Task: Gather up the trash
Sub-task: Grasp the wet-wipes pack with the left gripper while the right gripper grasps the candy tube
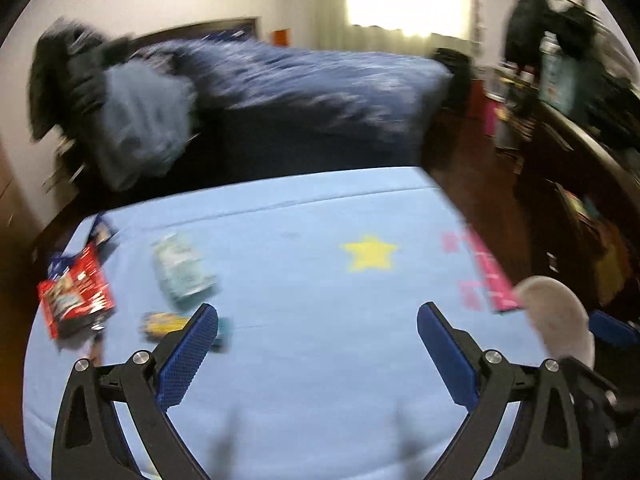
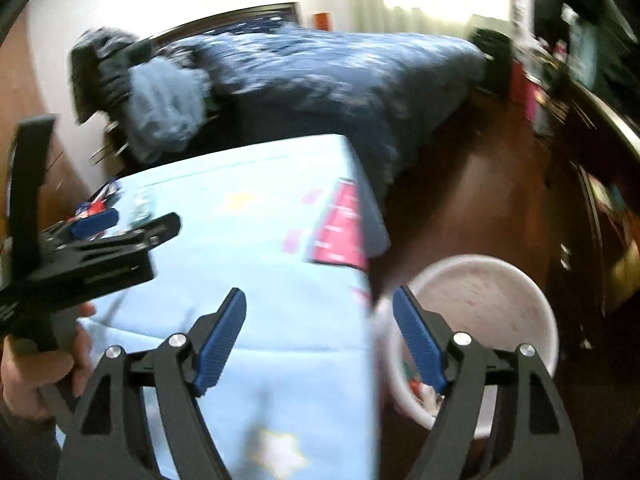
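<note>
Both views are smeared by blur, and no brand, label or writing can be read on anything.

The largest thing is a light blue quilted cover (image 1: pixel 304 344) spread flat, soft and stitched in long seams, with a yellow star (image 1: pixel 369 252) printed on it and a pink strip (image 1: pixel 490 276) along its right edge. Beyond it stands a bed with a dark blue patterned duvet (image 1: pixel 304 84). Below the cover's right side, on the dark brown floor, sits a round white plastic bin (image 2: pixel 486 300), smooth-walled, with some scraps lying in its bottom.

The left gripper (image 1: pixel 318 322) hangs over the cover with its jaws wide apart and nothing between them; its blue pads (image 1: pixel 188 354) are ribbed, on black arms. The right gripper (image 2: pixel 320 320) also stands spread with nothing gripped, one finger over the cover's edge and the other over the bin's rim. A hand (image 2: pixel 28 376) grasps the left tool's black handle.

The trash lies on the cover's left part: a flat red packet (image 1: pixel 74 300), glossy and crumpled; a pale crinkled wrapper (image 1: pixel 182 272) just beside it; and a small yellow wrapper (image 1: pixel 162 324) near the left gripper's left pad.
</note>
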The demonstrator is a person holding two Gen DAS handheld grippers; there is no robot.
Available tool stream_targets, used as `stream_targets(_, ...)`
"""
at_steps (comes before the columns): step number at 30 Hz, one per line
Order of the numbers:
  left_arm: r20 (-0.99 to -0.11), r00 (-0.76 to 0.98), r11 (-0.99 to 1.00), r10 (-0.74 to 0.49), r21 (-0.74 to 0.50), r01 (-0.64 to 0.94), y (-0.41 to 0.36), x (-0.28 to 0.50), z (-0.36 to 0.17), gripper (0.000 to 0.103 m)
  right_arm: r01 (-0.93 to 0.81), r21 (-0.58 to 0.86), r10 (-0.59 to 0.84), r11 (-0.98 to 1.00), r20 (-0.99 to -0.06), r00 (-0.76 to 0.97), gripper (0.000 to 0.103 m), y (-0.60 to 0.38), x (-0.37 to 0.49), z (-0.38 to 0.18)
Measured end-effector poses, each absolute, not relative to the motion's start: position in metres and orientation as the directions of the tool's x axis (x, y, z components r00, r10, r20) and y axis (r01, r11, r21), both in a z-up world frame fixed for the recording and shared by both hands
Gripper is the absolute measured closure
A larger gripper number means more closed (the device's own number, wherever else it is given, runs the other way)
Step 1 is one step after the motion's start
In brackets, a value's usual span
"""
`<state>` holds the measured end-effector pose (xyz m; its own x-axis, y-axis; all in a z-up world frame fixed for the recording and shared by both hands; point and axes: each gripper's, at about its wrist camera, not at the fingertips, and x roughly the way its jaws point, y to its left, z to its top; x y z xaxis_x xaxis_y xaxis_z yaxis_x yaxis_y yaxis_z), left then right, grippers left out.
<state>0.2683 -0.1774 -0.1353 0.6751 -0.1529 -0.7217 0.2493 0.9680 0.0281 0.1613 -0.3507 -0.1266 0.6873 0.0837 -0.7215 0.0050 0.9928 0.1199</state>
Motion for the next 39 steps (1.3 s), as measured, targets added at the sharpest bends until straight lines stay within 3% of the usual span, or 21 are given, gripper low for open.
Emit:
stream_targets(4, -0.739, 0.661, 0.987, -0.131, -0.033, 0.158, -0.141, 0.307, -0.141, 0.004, -0.072, 0.093, 0.117, 0.993, -0.716, 0.688, 0.026, -0.313, 0.174, -0.122)
stream_targets(10, -0.776, 0.628, 0.997, -0.063, -0.024, 0.07, -0.124, 0.361, -0.16, 0.004, -0.124, 0.07, 0.136, 0.99, -0.725, 0.675, 0.026, -0.283, 0.189, -0.125)
stream_targets(14, -0.791, 0.609, 0.998, -0.057, -0.021, 0.065, -0.123, 0.375, -0.169, 0.016, -0.154, 0.055, 0.145, 0.987, -0.734, 0.664, 0.026, -0.271, 0.197, -0.129)
stream_targets(19, -0.791, 0.608, 0.996, -0.072, -0.022, 0.089, -0.118, 0.385, -0.169, 0.045, -0.209, 0.043, 0.173, 0.977, -0.736, 0.655, 0.026, -0.245, 0.208, -0.133)
stream_targets(21, -0.787, 0.614, 0.996, -0.062, -0.006, 0.093, -0.114, 0.387, -0.168, 0.073, -0.236, 0.031, 0.182, 0.971, -0.737, 0.651, 0.026, -0.231, 0.216, -0.135)
stream_targets(23, -0.788, 0.61, 0.994, -0.081, -0.02, 0.106, -0.106, 0.39, -0.167, 0.095, -0.266, 0.033, 0.204, 0.963, -0.737, 0.645, 0.026, -0.219, 0.222, -0.139)
stream_targets(26, -0.776, 0.625, 0.993, -0.086, -0.017, 0.116, -0.093, 0.39, -0.16, 0.102, -0.306, 0.022, 0.216, 0.952, -0.757, 0.617, 0.026, -0.199, 0.237, -0.151)
stream_targets(32, -0.766, 0.637, 0.993, -0.087, -0.015, 0.117, -0.074, 0.386, -0.15, 0.102, -0.311, 0.056, 0.241, 0.949, -0.768, 0.594, 0.026, -0.186, 0.255, -0.161)
stream_targets(34, -0.786, 0.609, 0.992, -0.109, -0.045, 0.119, -0.072, 0.391, -0.154, 0.093, -0.303, 0.063, 0.241, 0.951, -0.765, 0.597, 0.026, -0.188, 0.256, -0.159)
stream_targets(36, -0.783, 0.614, 0.994, -0.099, -0.043, 0.105, -0.074, 0.393, -0.157, 0.051, -0.297, 0.067, 0.24, 0.952, -0.766, 0.597, 0.026, -0.191, 0.257, -0.159)
stream_targets(38, -0.775, 0.626, 0.995, -0.089, -0.037, 0.096, -0.078, 0.394, -0.158, 0.021, -0.291, 0.064, 0.234, 0.955, -0.767, 0.597, 0.026, -0.195, 0.256, -0.159)
stream_targets(39, -0.769, 0.633, 0.995, -0.09, -0.039, 0.094, -0.081, 0.394, -0.158, 0.015, -0.287, 0.065, 0.232, 0.956, -0.768, 0.597, 0.026, -0.197, 0.256, -0.158)
